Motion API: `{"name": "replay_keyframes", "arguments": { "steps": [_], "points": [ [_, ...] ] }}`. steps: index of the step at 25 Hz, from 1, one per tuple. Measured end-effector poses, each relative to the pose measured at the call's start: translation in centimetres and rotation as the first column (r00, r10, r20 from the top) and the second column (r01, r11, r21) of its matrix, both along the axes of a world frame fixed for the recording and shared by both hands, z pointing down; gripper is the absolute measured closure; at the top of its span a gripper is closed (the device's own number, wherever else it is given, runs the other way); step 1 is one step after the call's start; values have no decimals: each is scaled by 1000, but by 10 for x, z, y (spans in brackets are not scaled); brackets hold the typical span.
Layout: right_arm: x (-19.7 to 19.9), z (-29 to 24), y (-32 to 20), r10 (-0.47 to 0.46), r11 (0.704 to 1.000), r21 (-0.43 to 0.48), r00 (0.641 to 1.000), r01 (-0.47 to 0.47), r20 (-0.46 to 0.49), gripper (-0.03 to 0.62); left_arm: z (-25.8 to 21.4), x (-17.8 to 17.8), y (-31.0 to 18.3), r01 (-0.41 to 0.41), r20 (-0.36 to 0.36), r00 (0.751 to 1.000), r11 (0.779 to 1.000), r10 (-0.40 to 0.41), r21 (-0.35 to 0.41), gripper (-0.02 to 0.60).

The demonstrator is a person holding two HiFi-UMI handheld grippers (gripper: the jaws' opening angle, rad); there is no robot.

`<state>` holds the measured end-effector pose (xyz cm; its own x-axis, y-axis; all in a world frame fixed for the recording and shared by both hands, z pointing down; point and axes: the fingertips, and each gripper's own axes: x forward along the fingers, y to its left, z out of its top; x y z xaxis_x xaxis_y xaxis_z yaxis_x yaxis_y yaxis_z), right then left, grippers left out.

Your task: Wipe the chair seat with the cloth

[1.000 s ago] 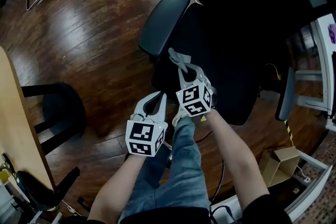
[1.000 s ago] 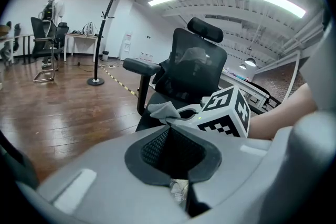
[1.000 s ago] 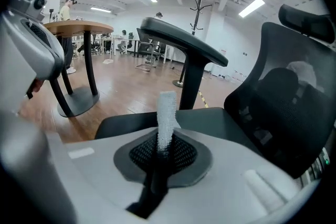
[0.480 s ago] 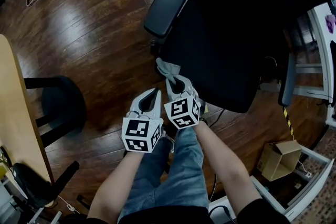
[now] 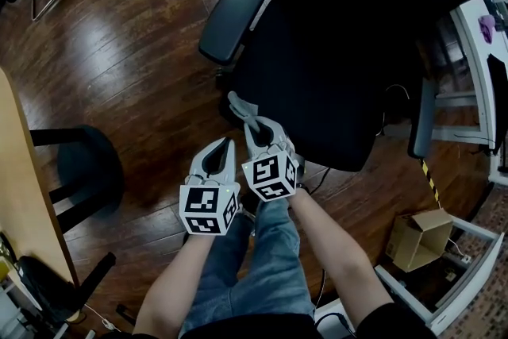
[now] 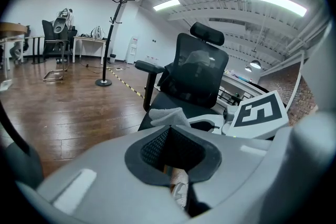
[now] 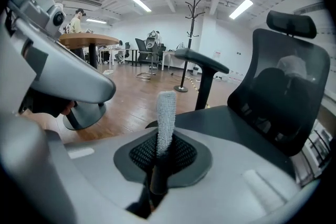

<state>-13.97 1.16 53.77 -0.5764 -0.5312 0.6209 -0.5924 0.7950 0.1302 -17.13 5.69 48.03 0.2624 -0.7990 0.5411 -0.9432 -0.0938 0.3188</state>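
Note:
The black office chair seat (image 5: 317,83) fills the middle of the head view. My right gripper (image 5: 255,123) is shut on a grey cloth (image 5: 242,109), which sticks out past the jaws at the seat's near-left corner. In the right gripper view the cloth (image 7: 166,113) stands up as a narrow strip from the right gripper (image 7: 157,165), with the seat (image 7: 226,123) just beyond it. My left gripper (image 5: 225,142) hangs beside it over the floor, shut with nothing in it. The left gripper view shows the cloth (image 6: 167,114) ahead and the mesh backrest (image 6: 199,76).
The chair's left armrest (image 5: 235,8) and right armrest (image 5: 422,117) flank the seat. A black stool (image 5: 89,171) and a wooden table edge (image 5: 20,194) lie at the left. A cardboard box (image 5: 419,238) sits at the lower right. A coat rack (image 7: 191,23) stands behind.
My right gripper has drawn back with the cloth from over the seat to its near-left corner. The left gripper stays beside it, shut.

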Motion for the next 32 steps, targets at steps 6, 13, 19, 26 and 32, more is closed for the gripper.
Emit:
{"name": "replay_keyframes", "arguments": {
  "steps": [6, 13, 19, 26, 32],
  "points": [
    [52, -28, -83, 47, 994, 97, 998, -42, -49, 583, -21, 31, -42, -23, -24, 999, 999, 25, 49, 577],
    [104, -35, -186, 76, 988, 139, 992, -62, -97, 583, -37, 71, -108, -43, -40, 998, 996, 46, 84, 577],
    [128, -10, -270, 61, 992, 121, 986, -43, -152, 583, -33, 88, -167, -36, -34, 999, 997, 39, 73, 577],
    [141, 21, -341, 29, 997, 76, 977, -14, -209, 583, -25, 89, -206, 7, -20, 1000, 999, -6, 53, 577],
    [149, 48, -373, -18, 996, 75, 957, 41, -289, 583, -7, 89, -216, 20, -3, 1000, 999, -20, 35, 577]
  ]
}}
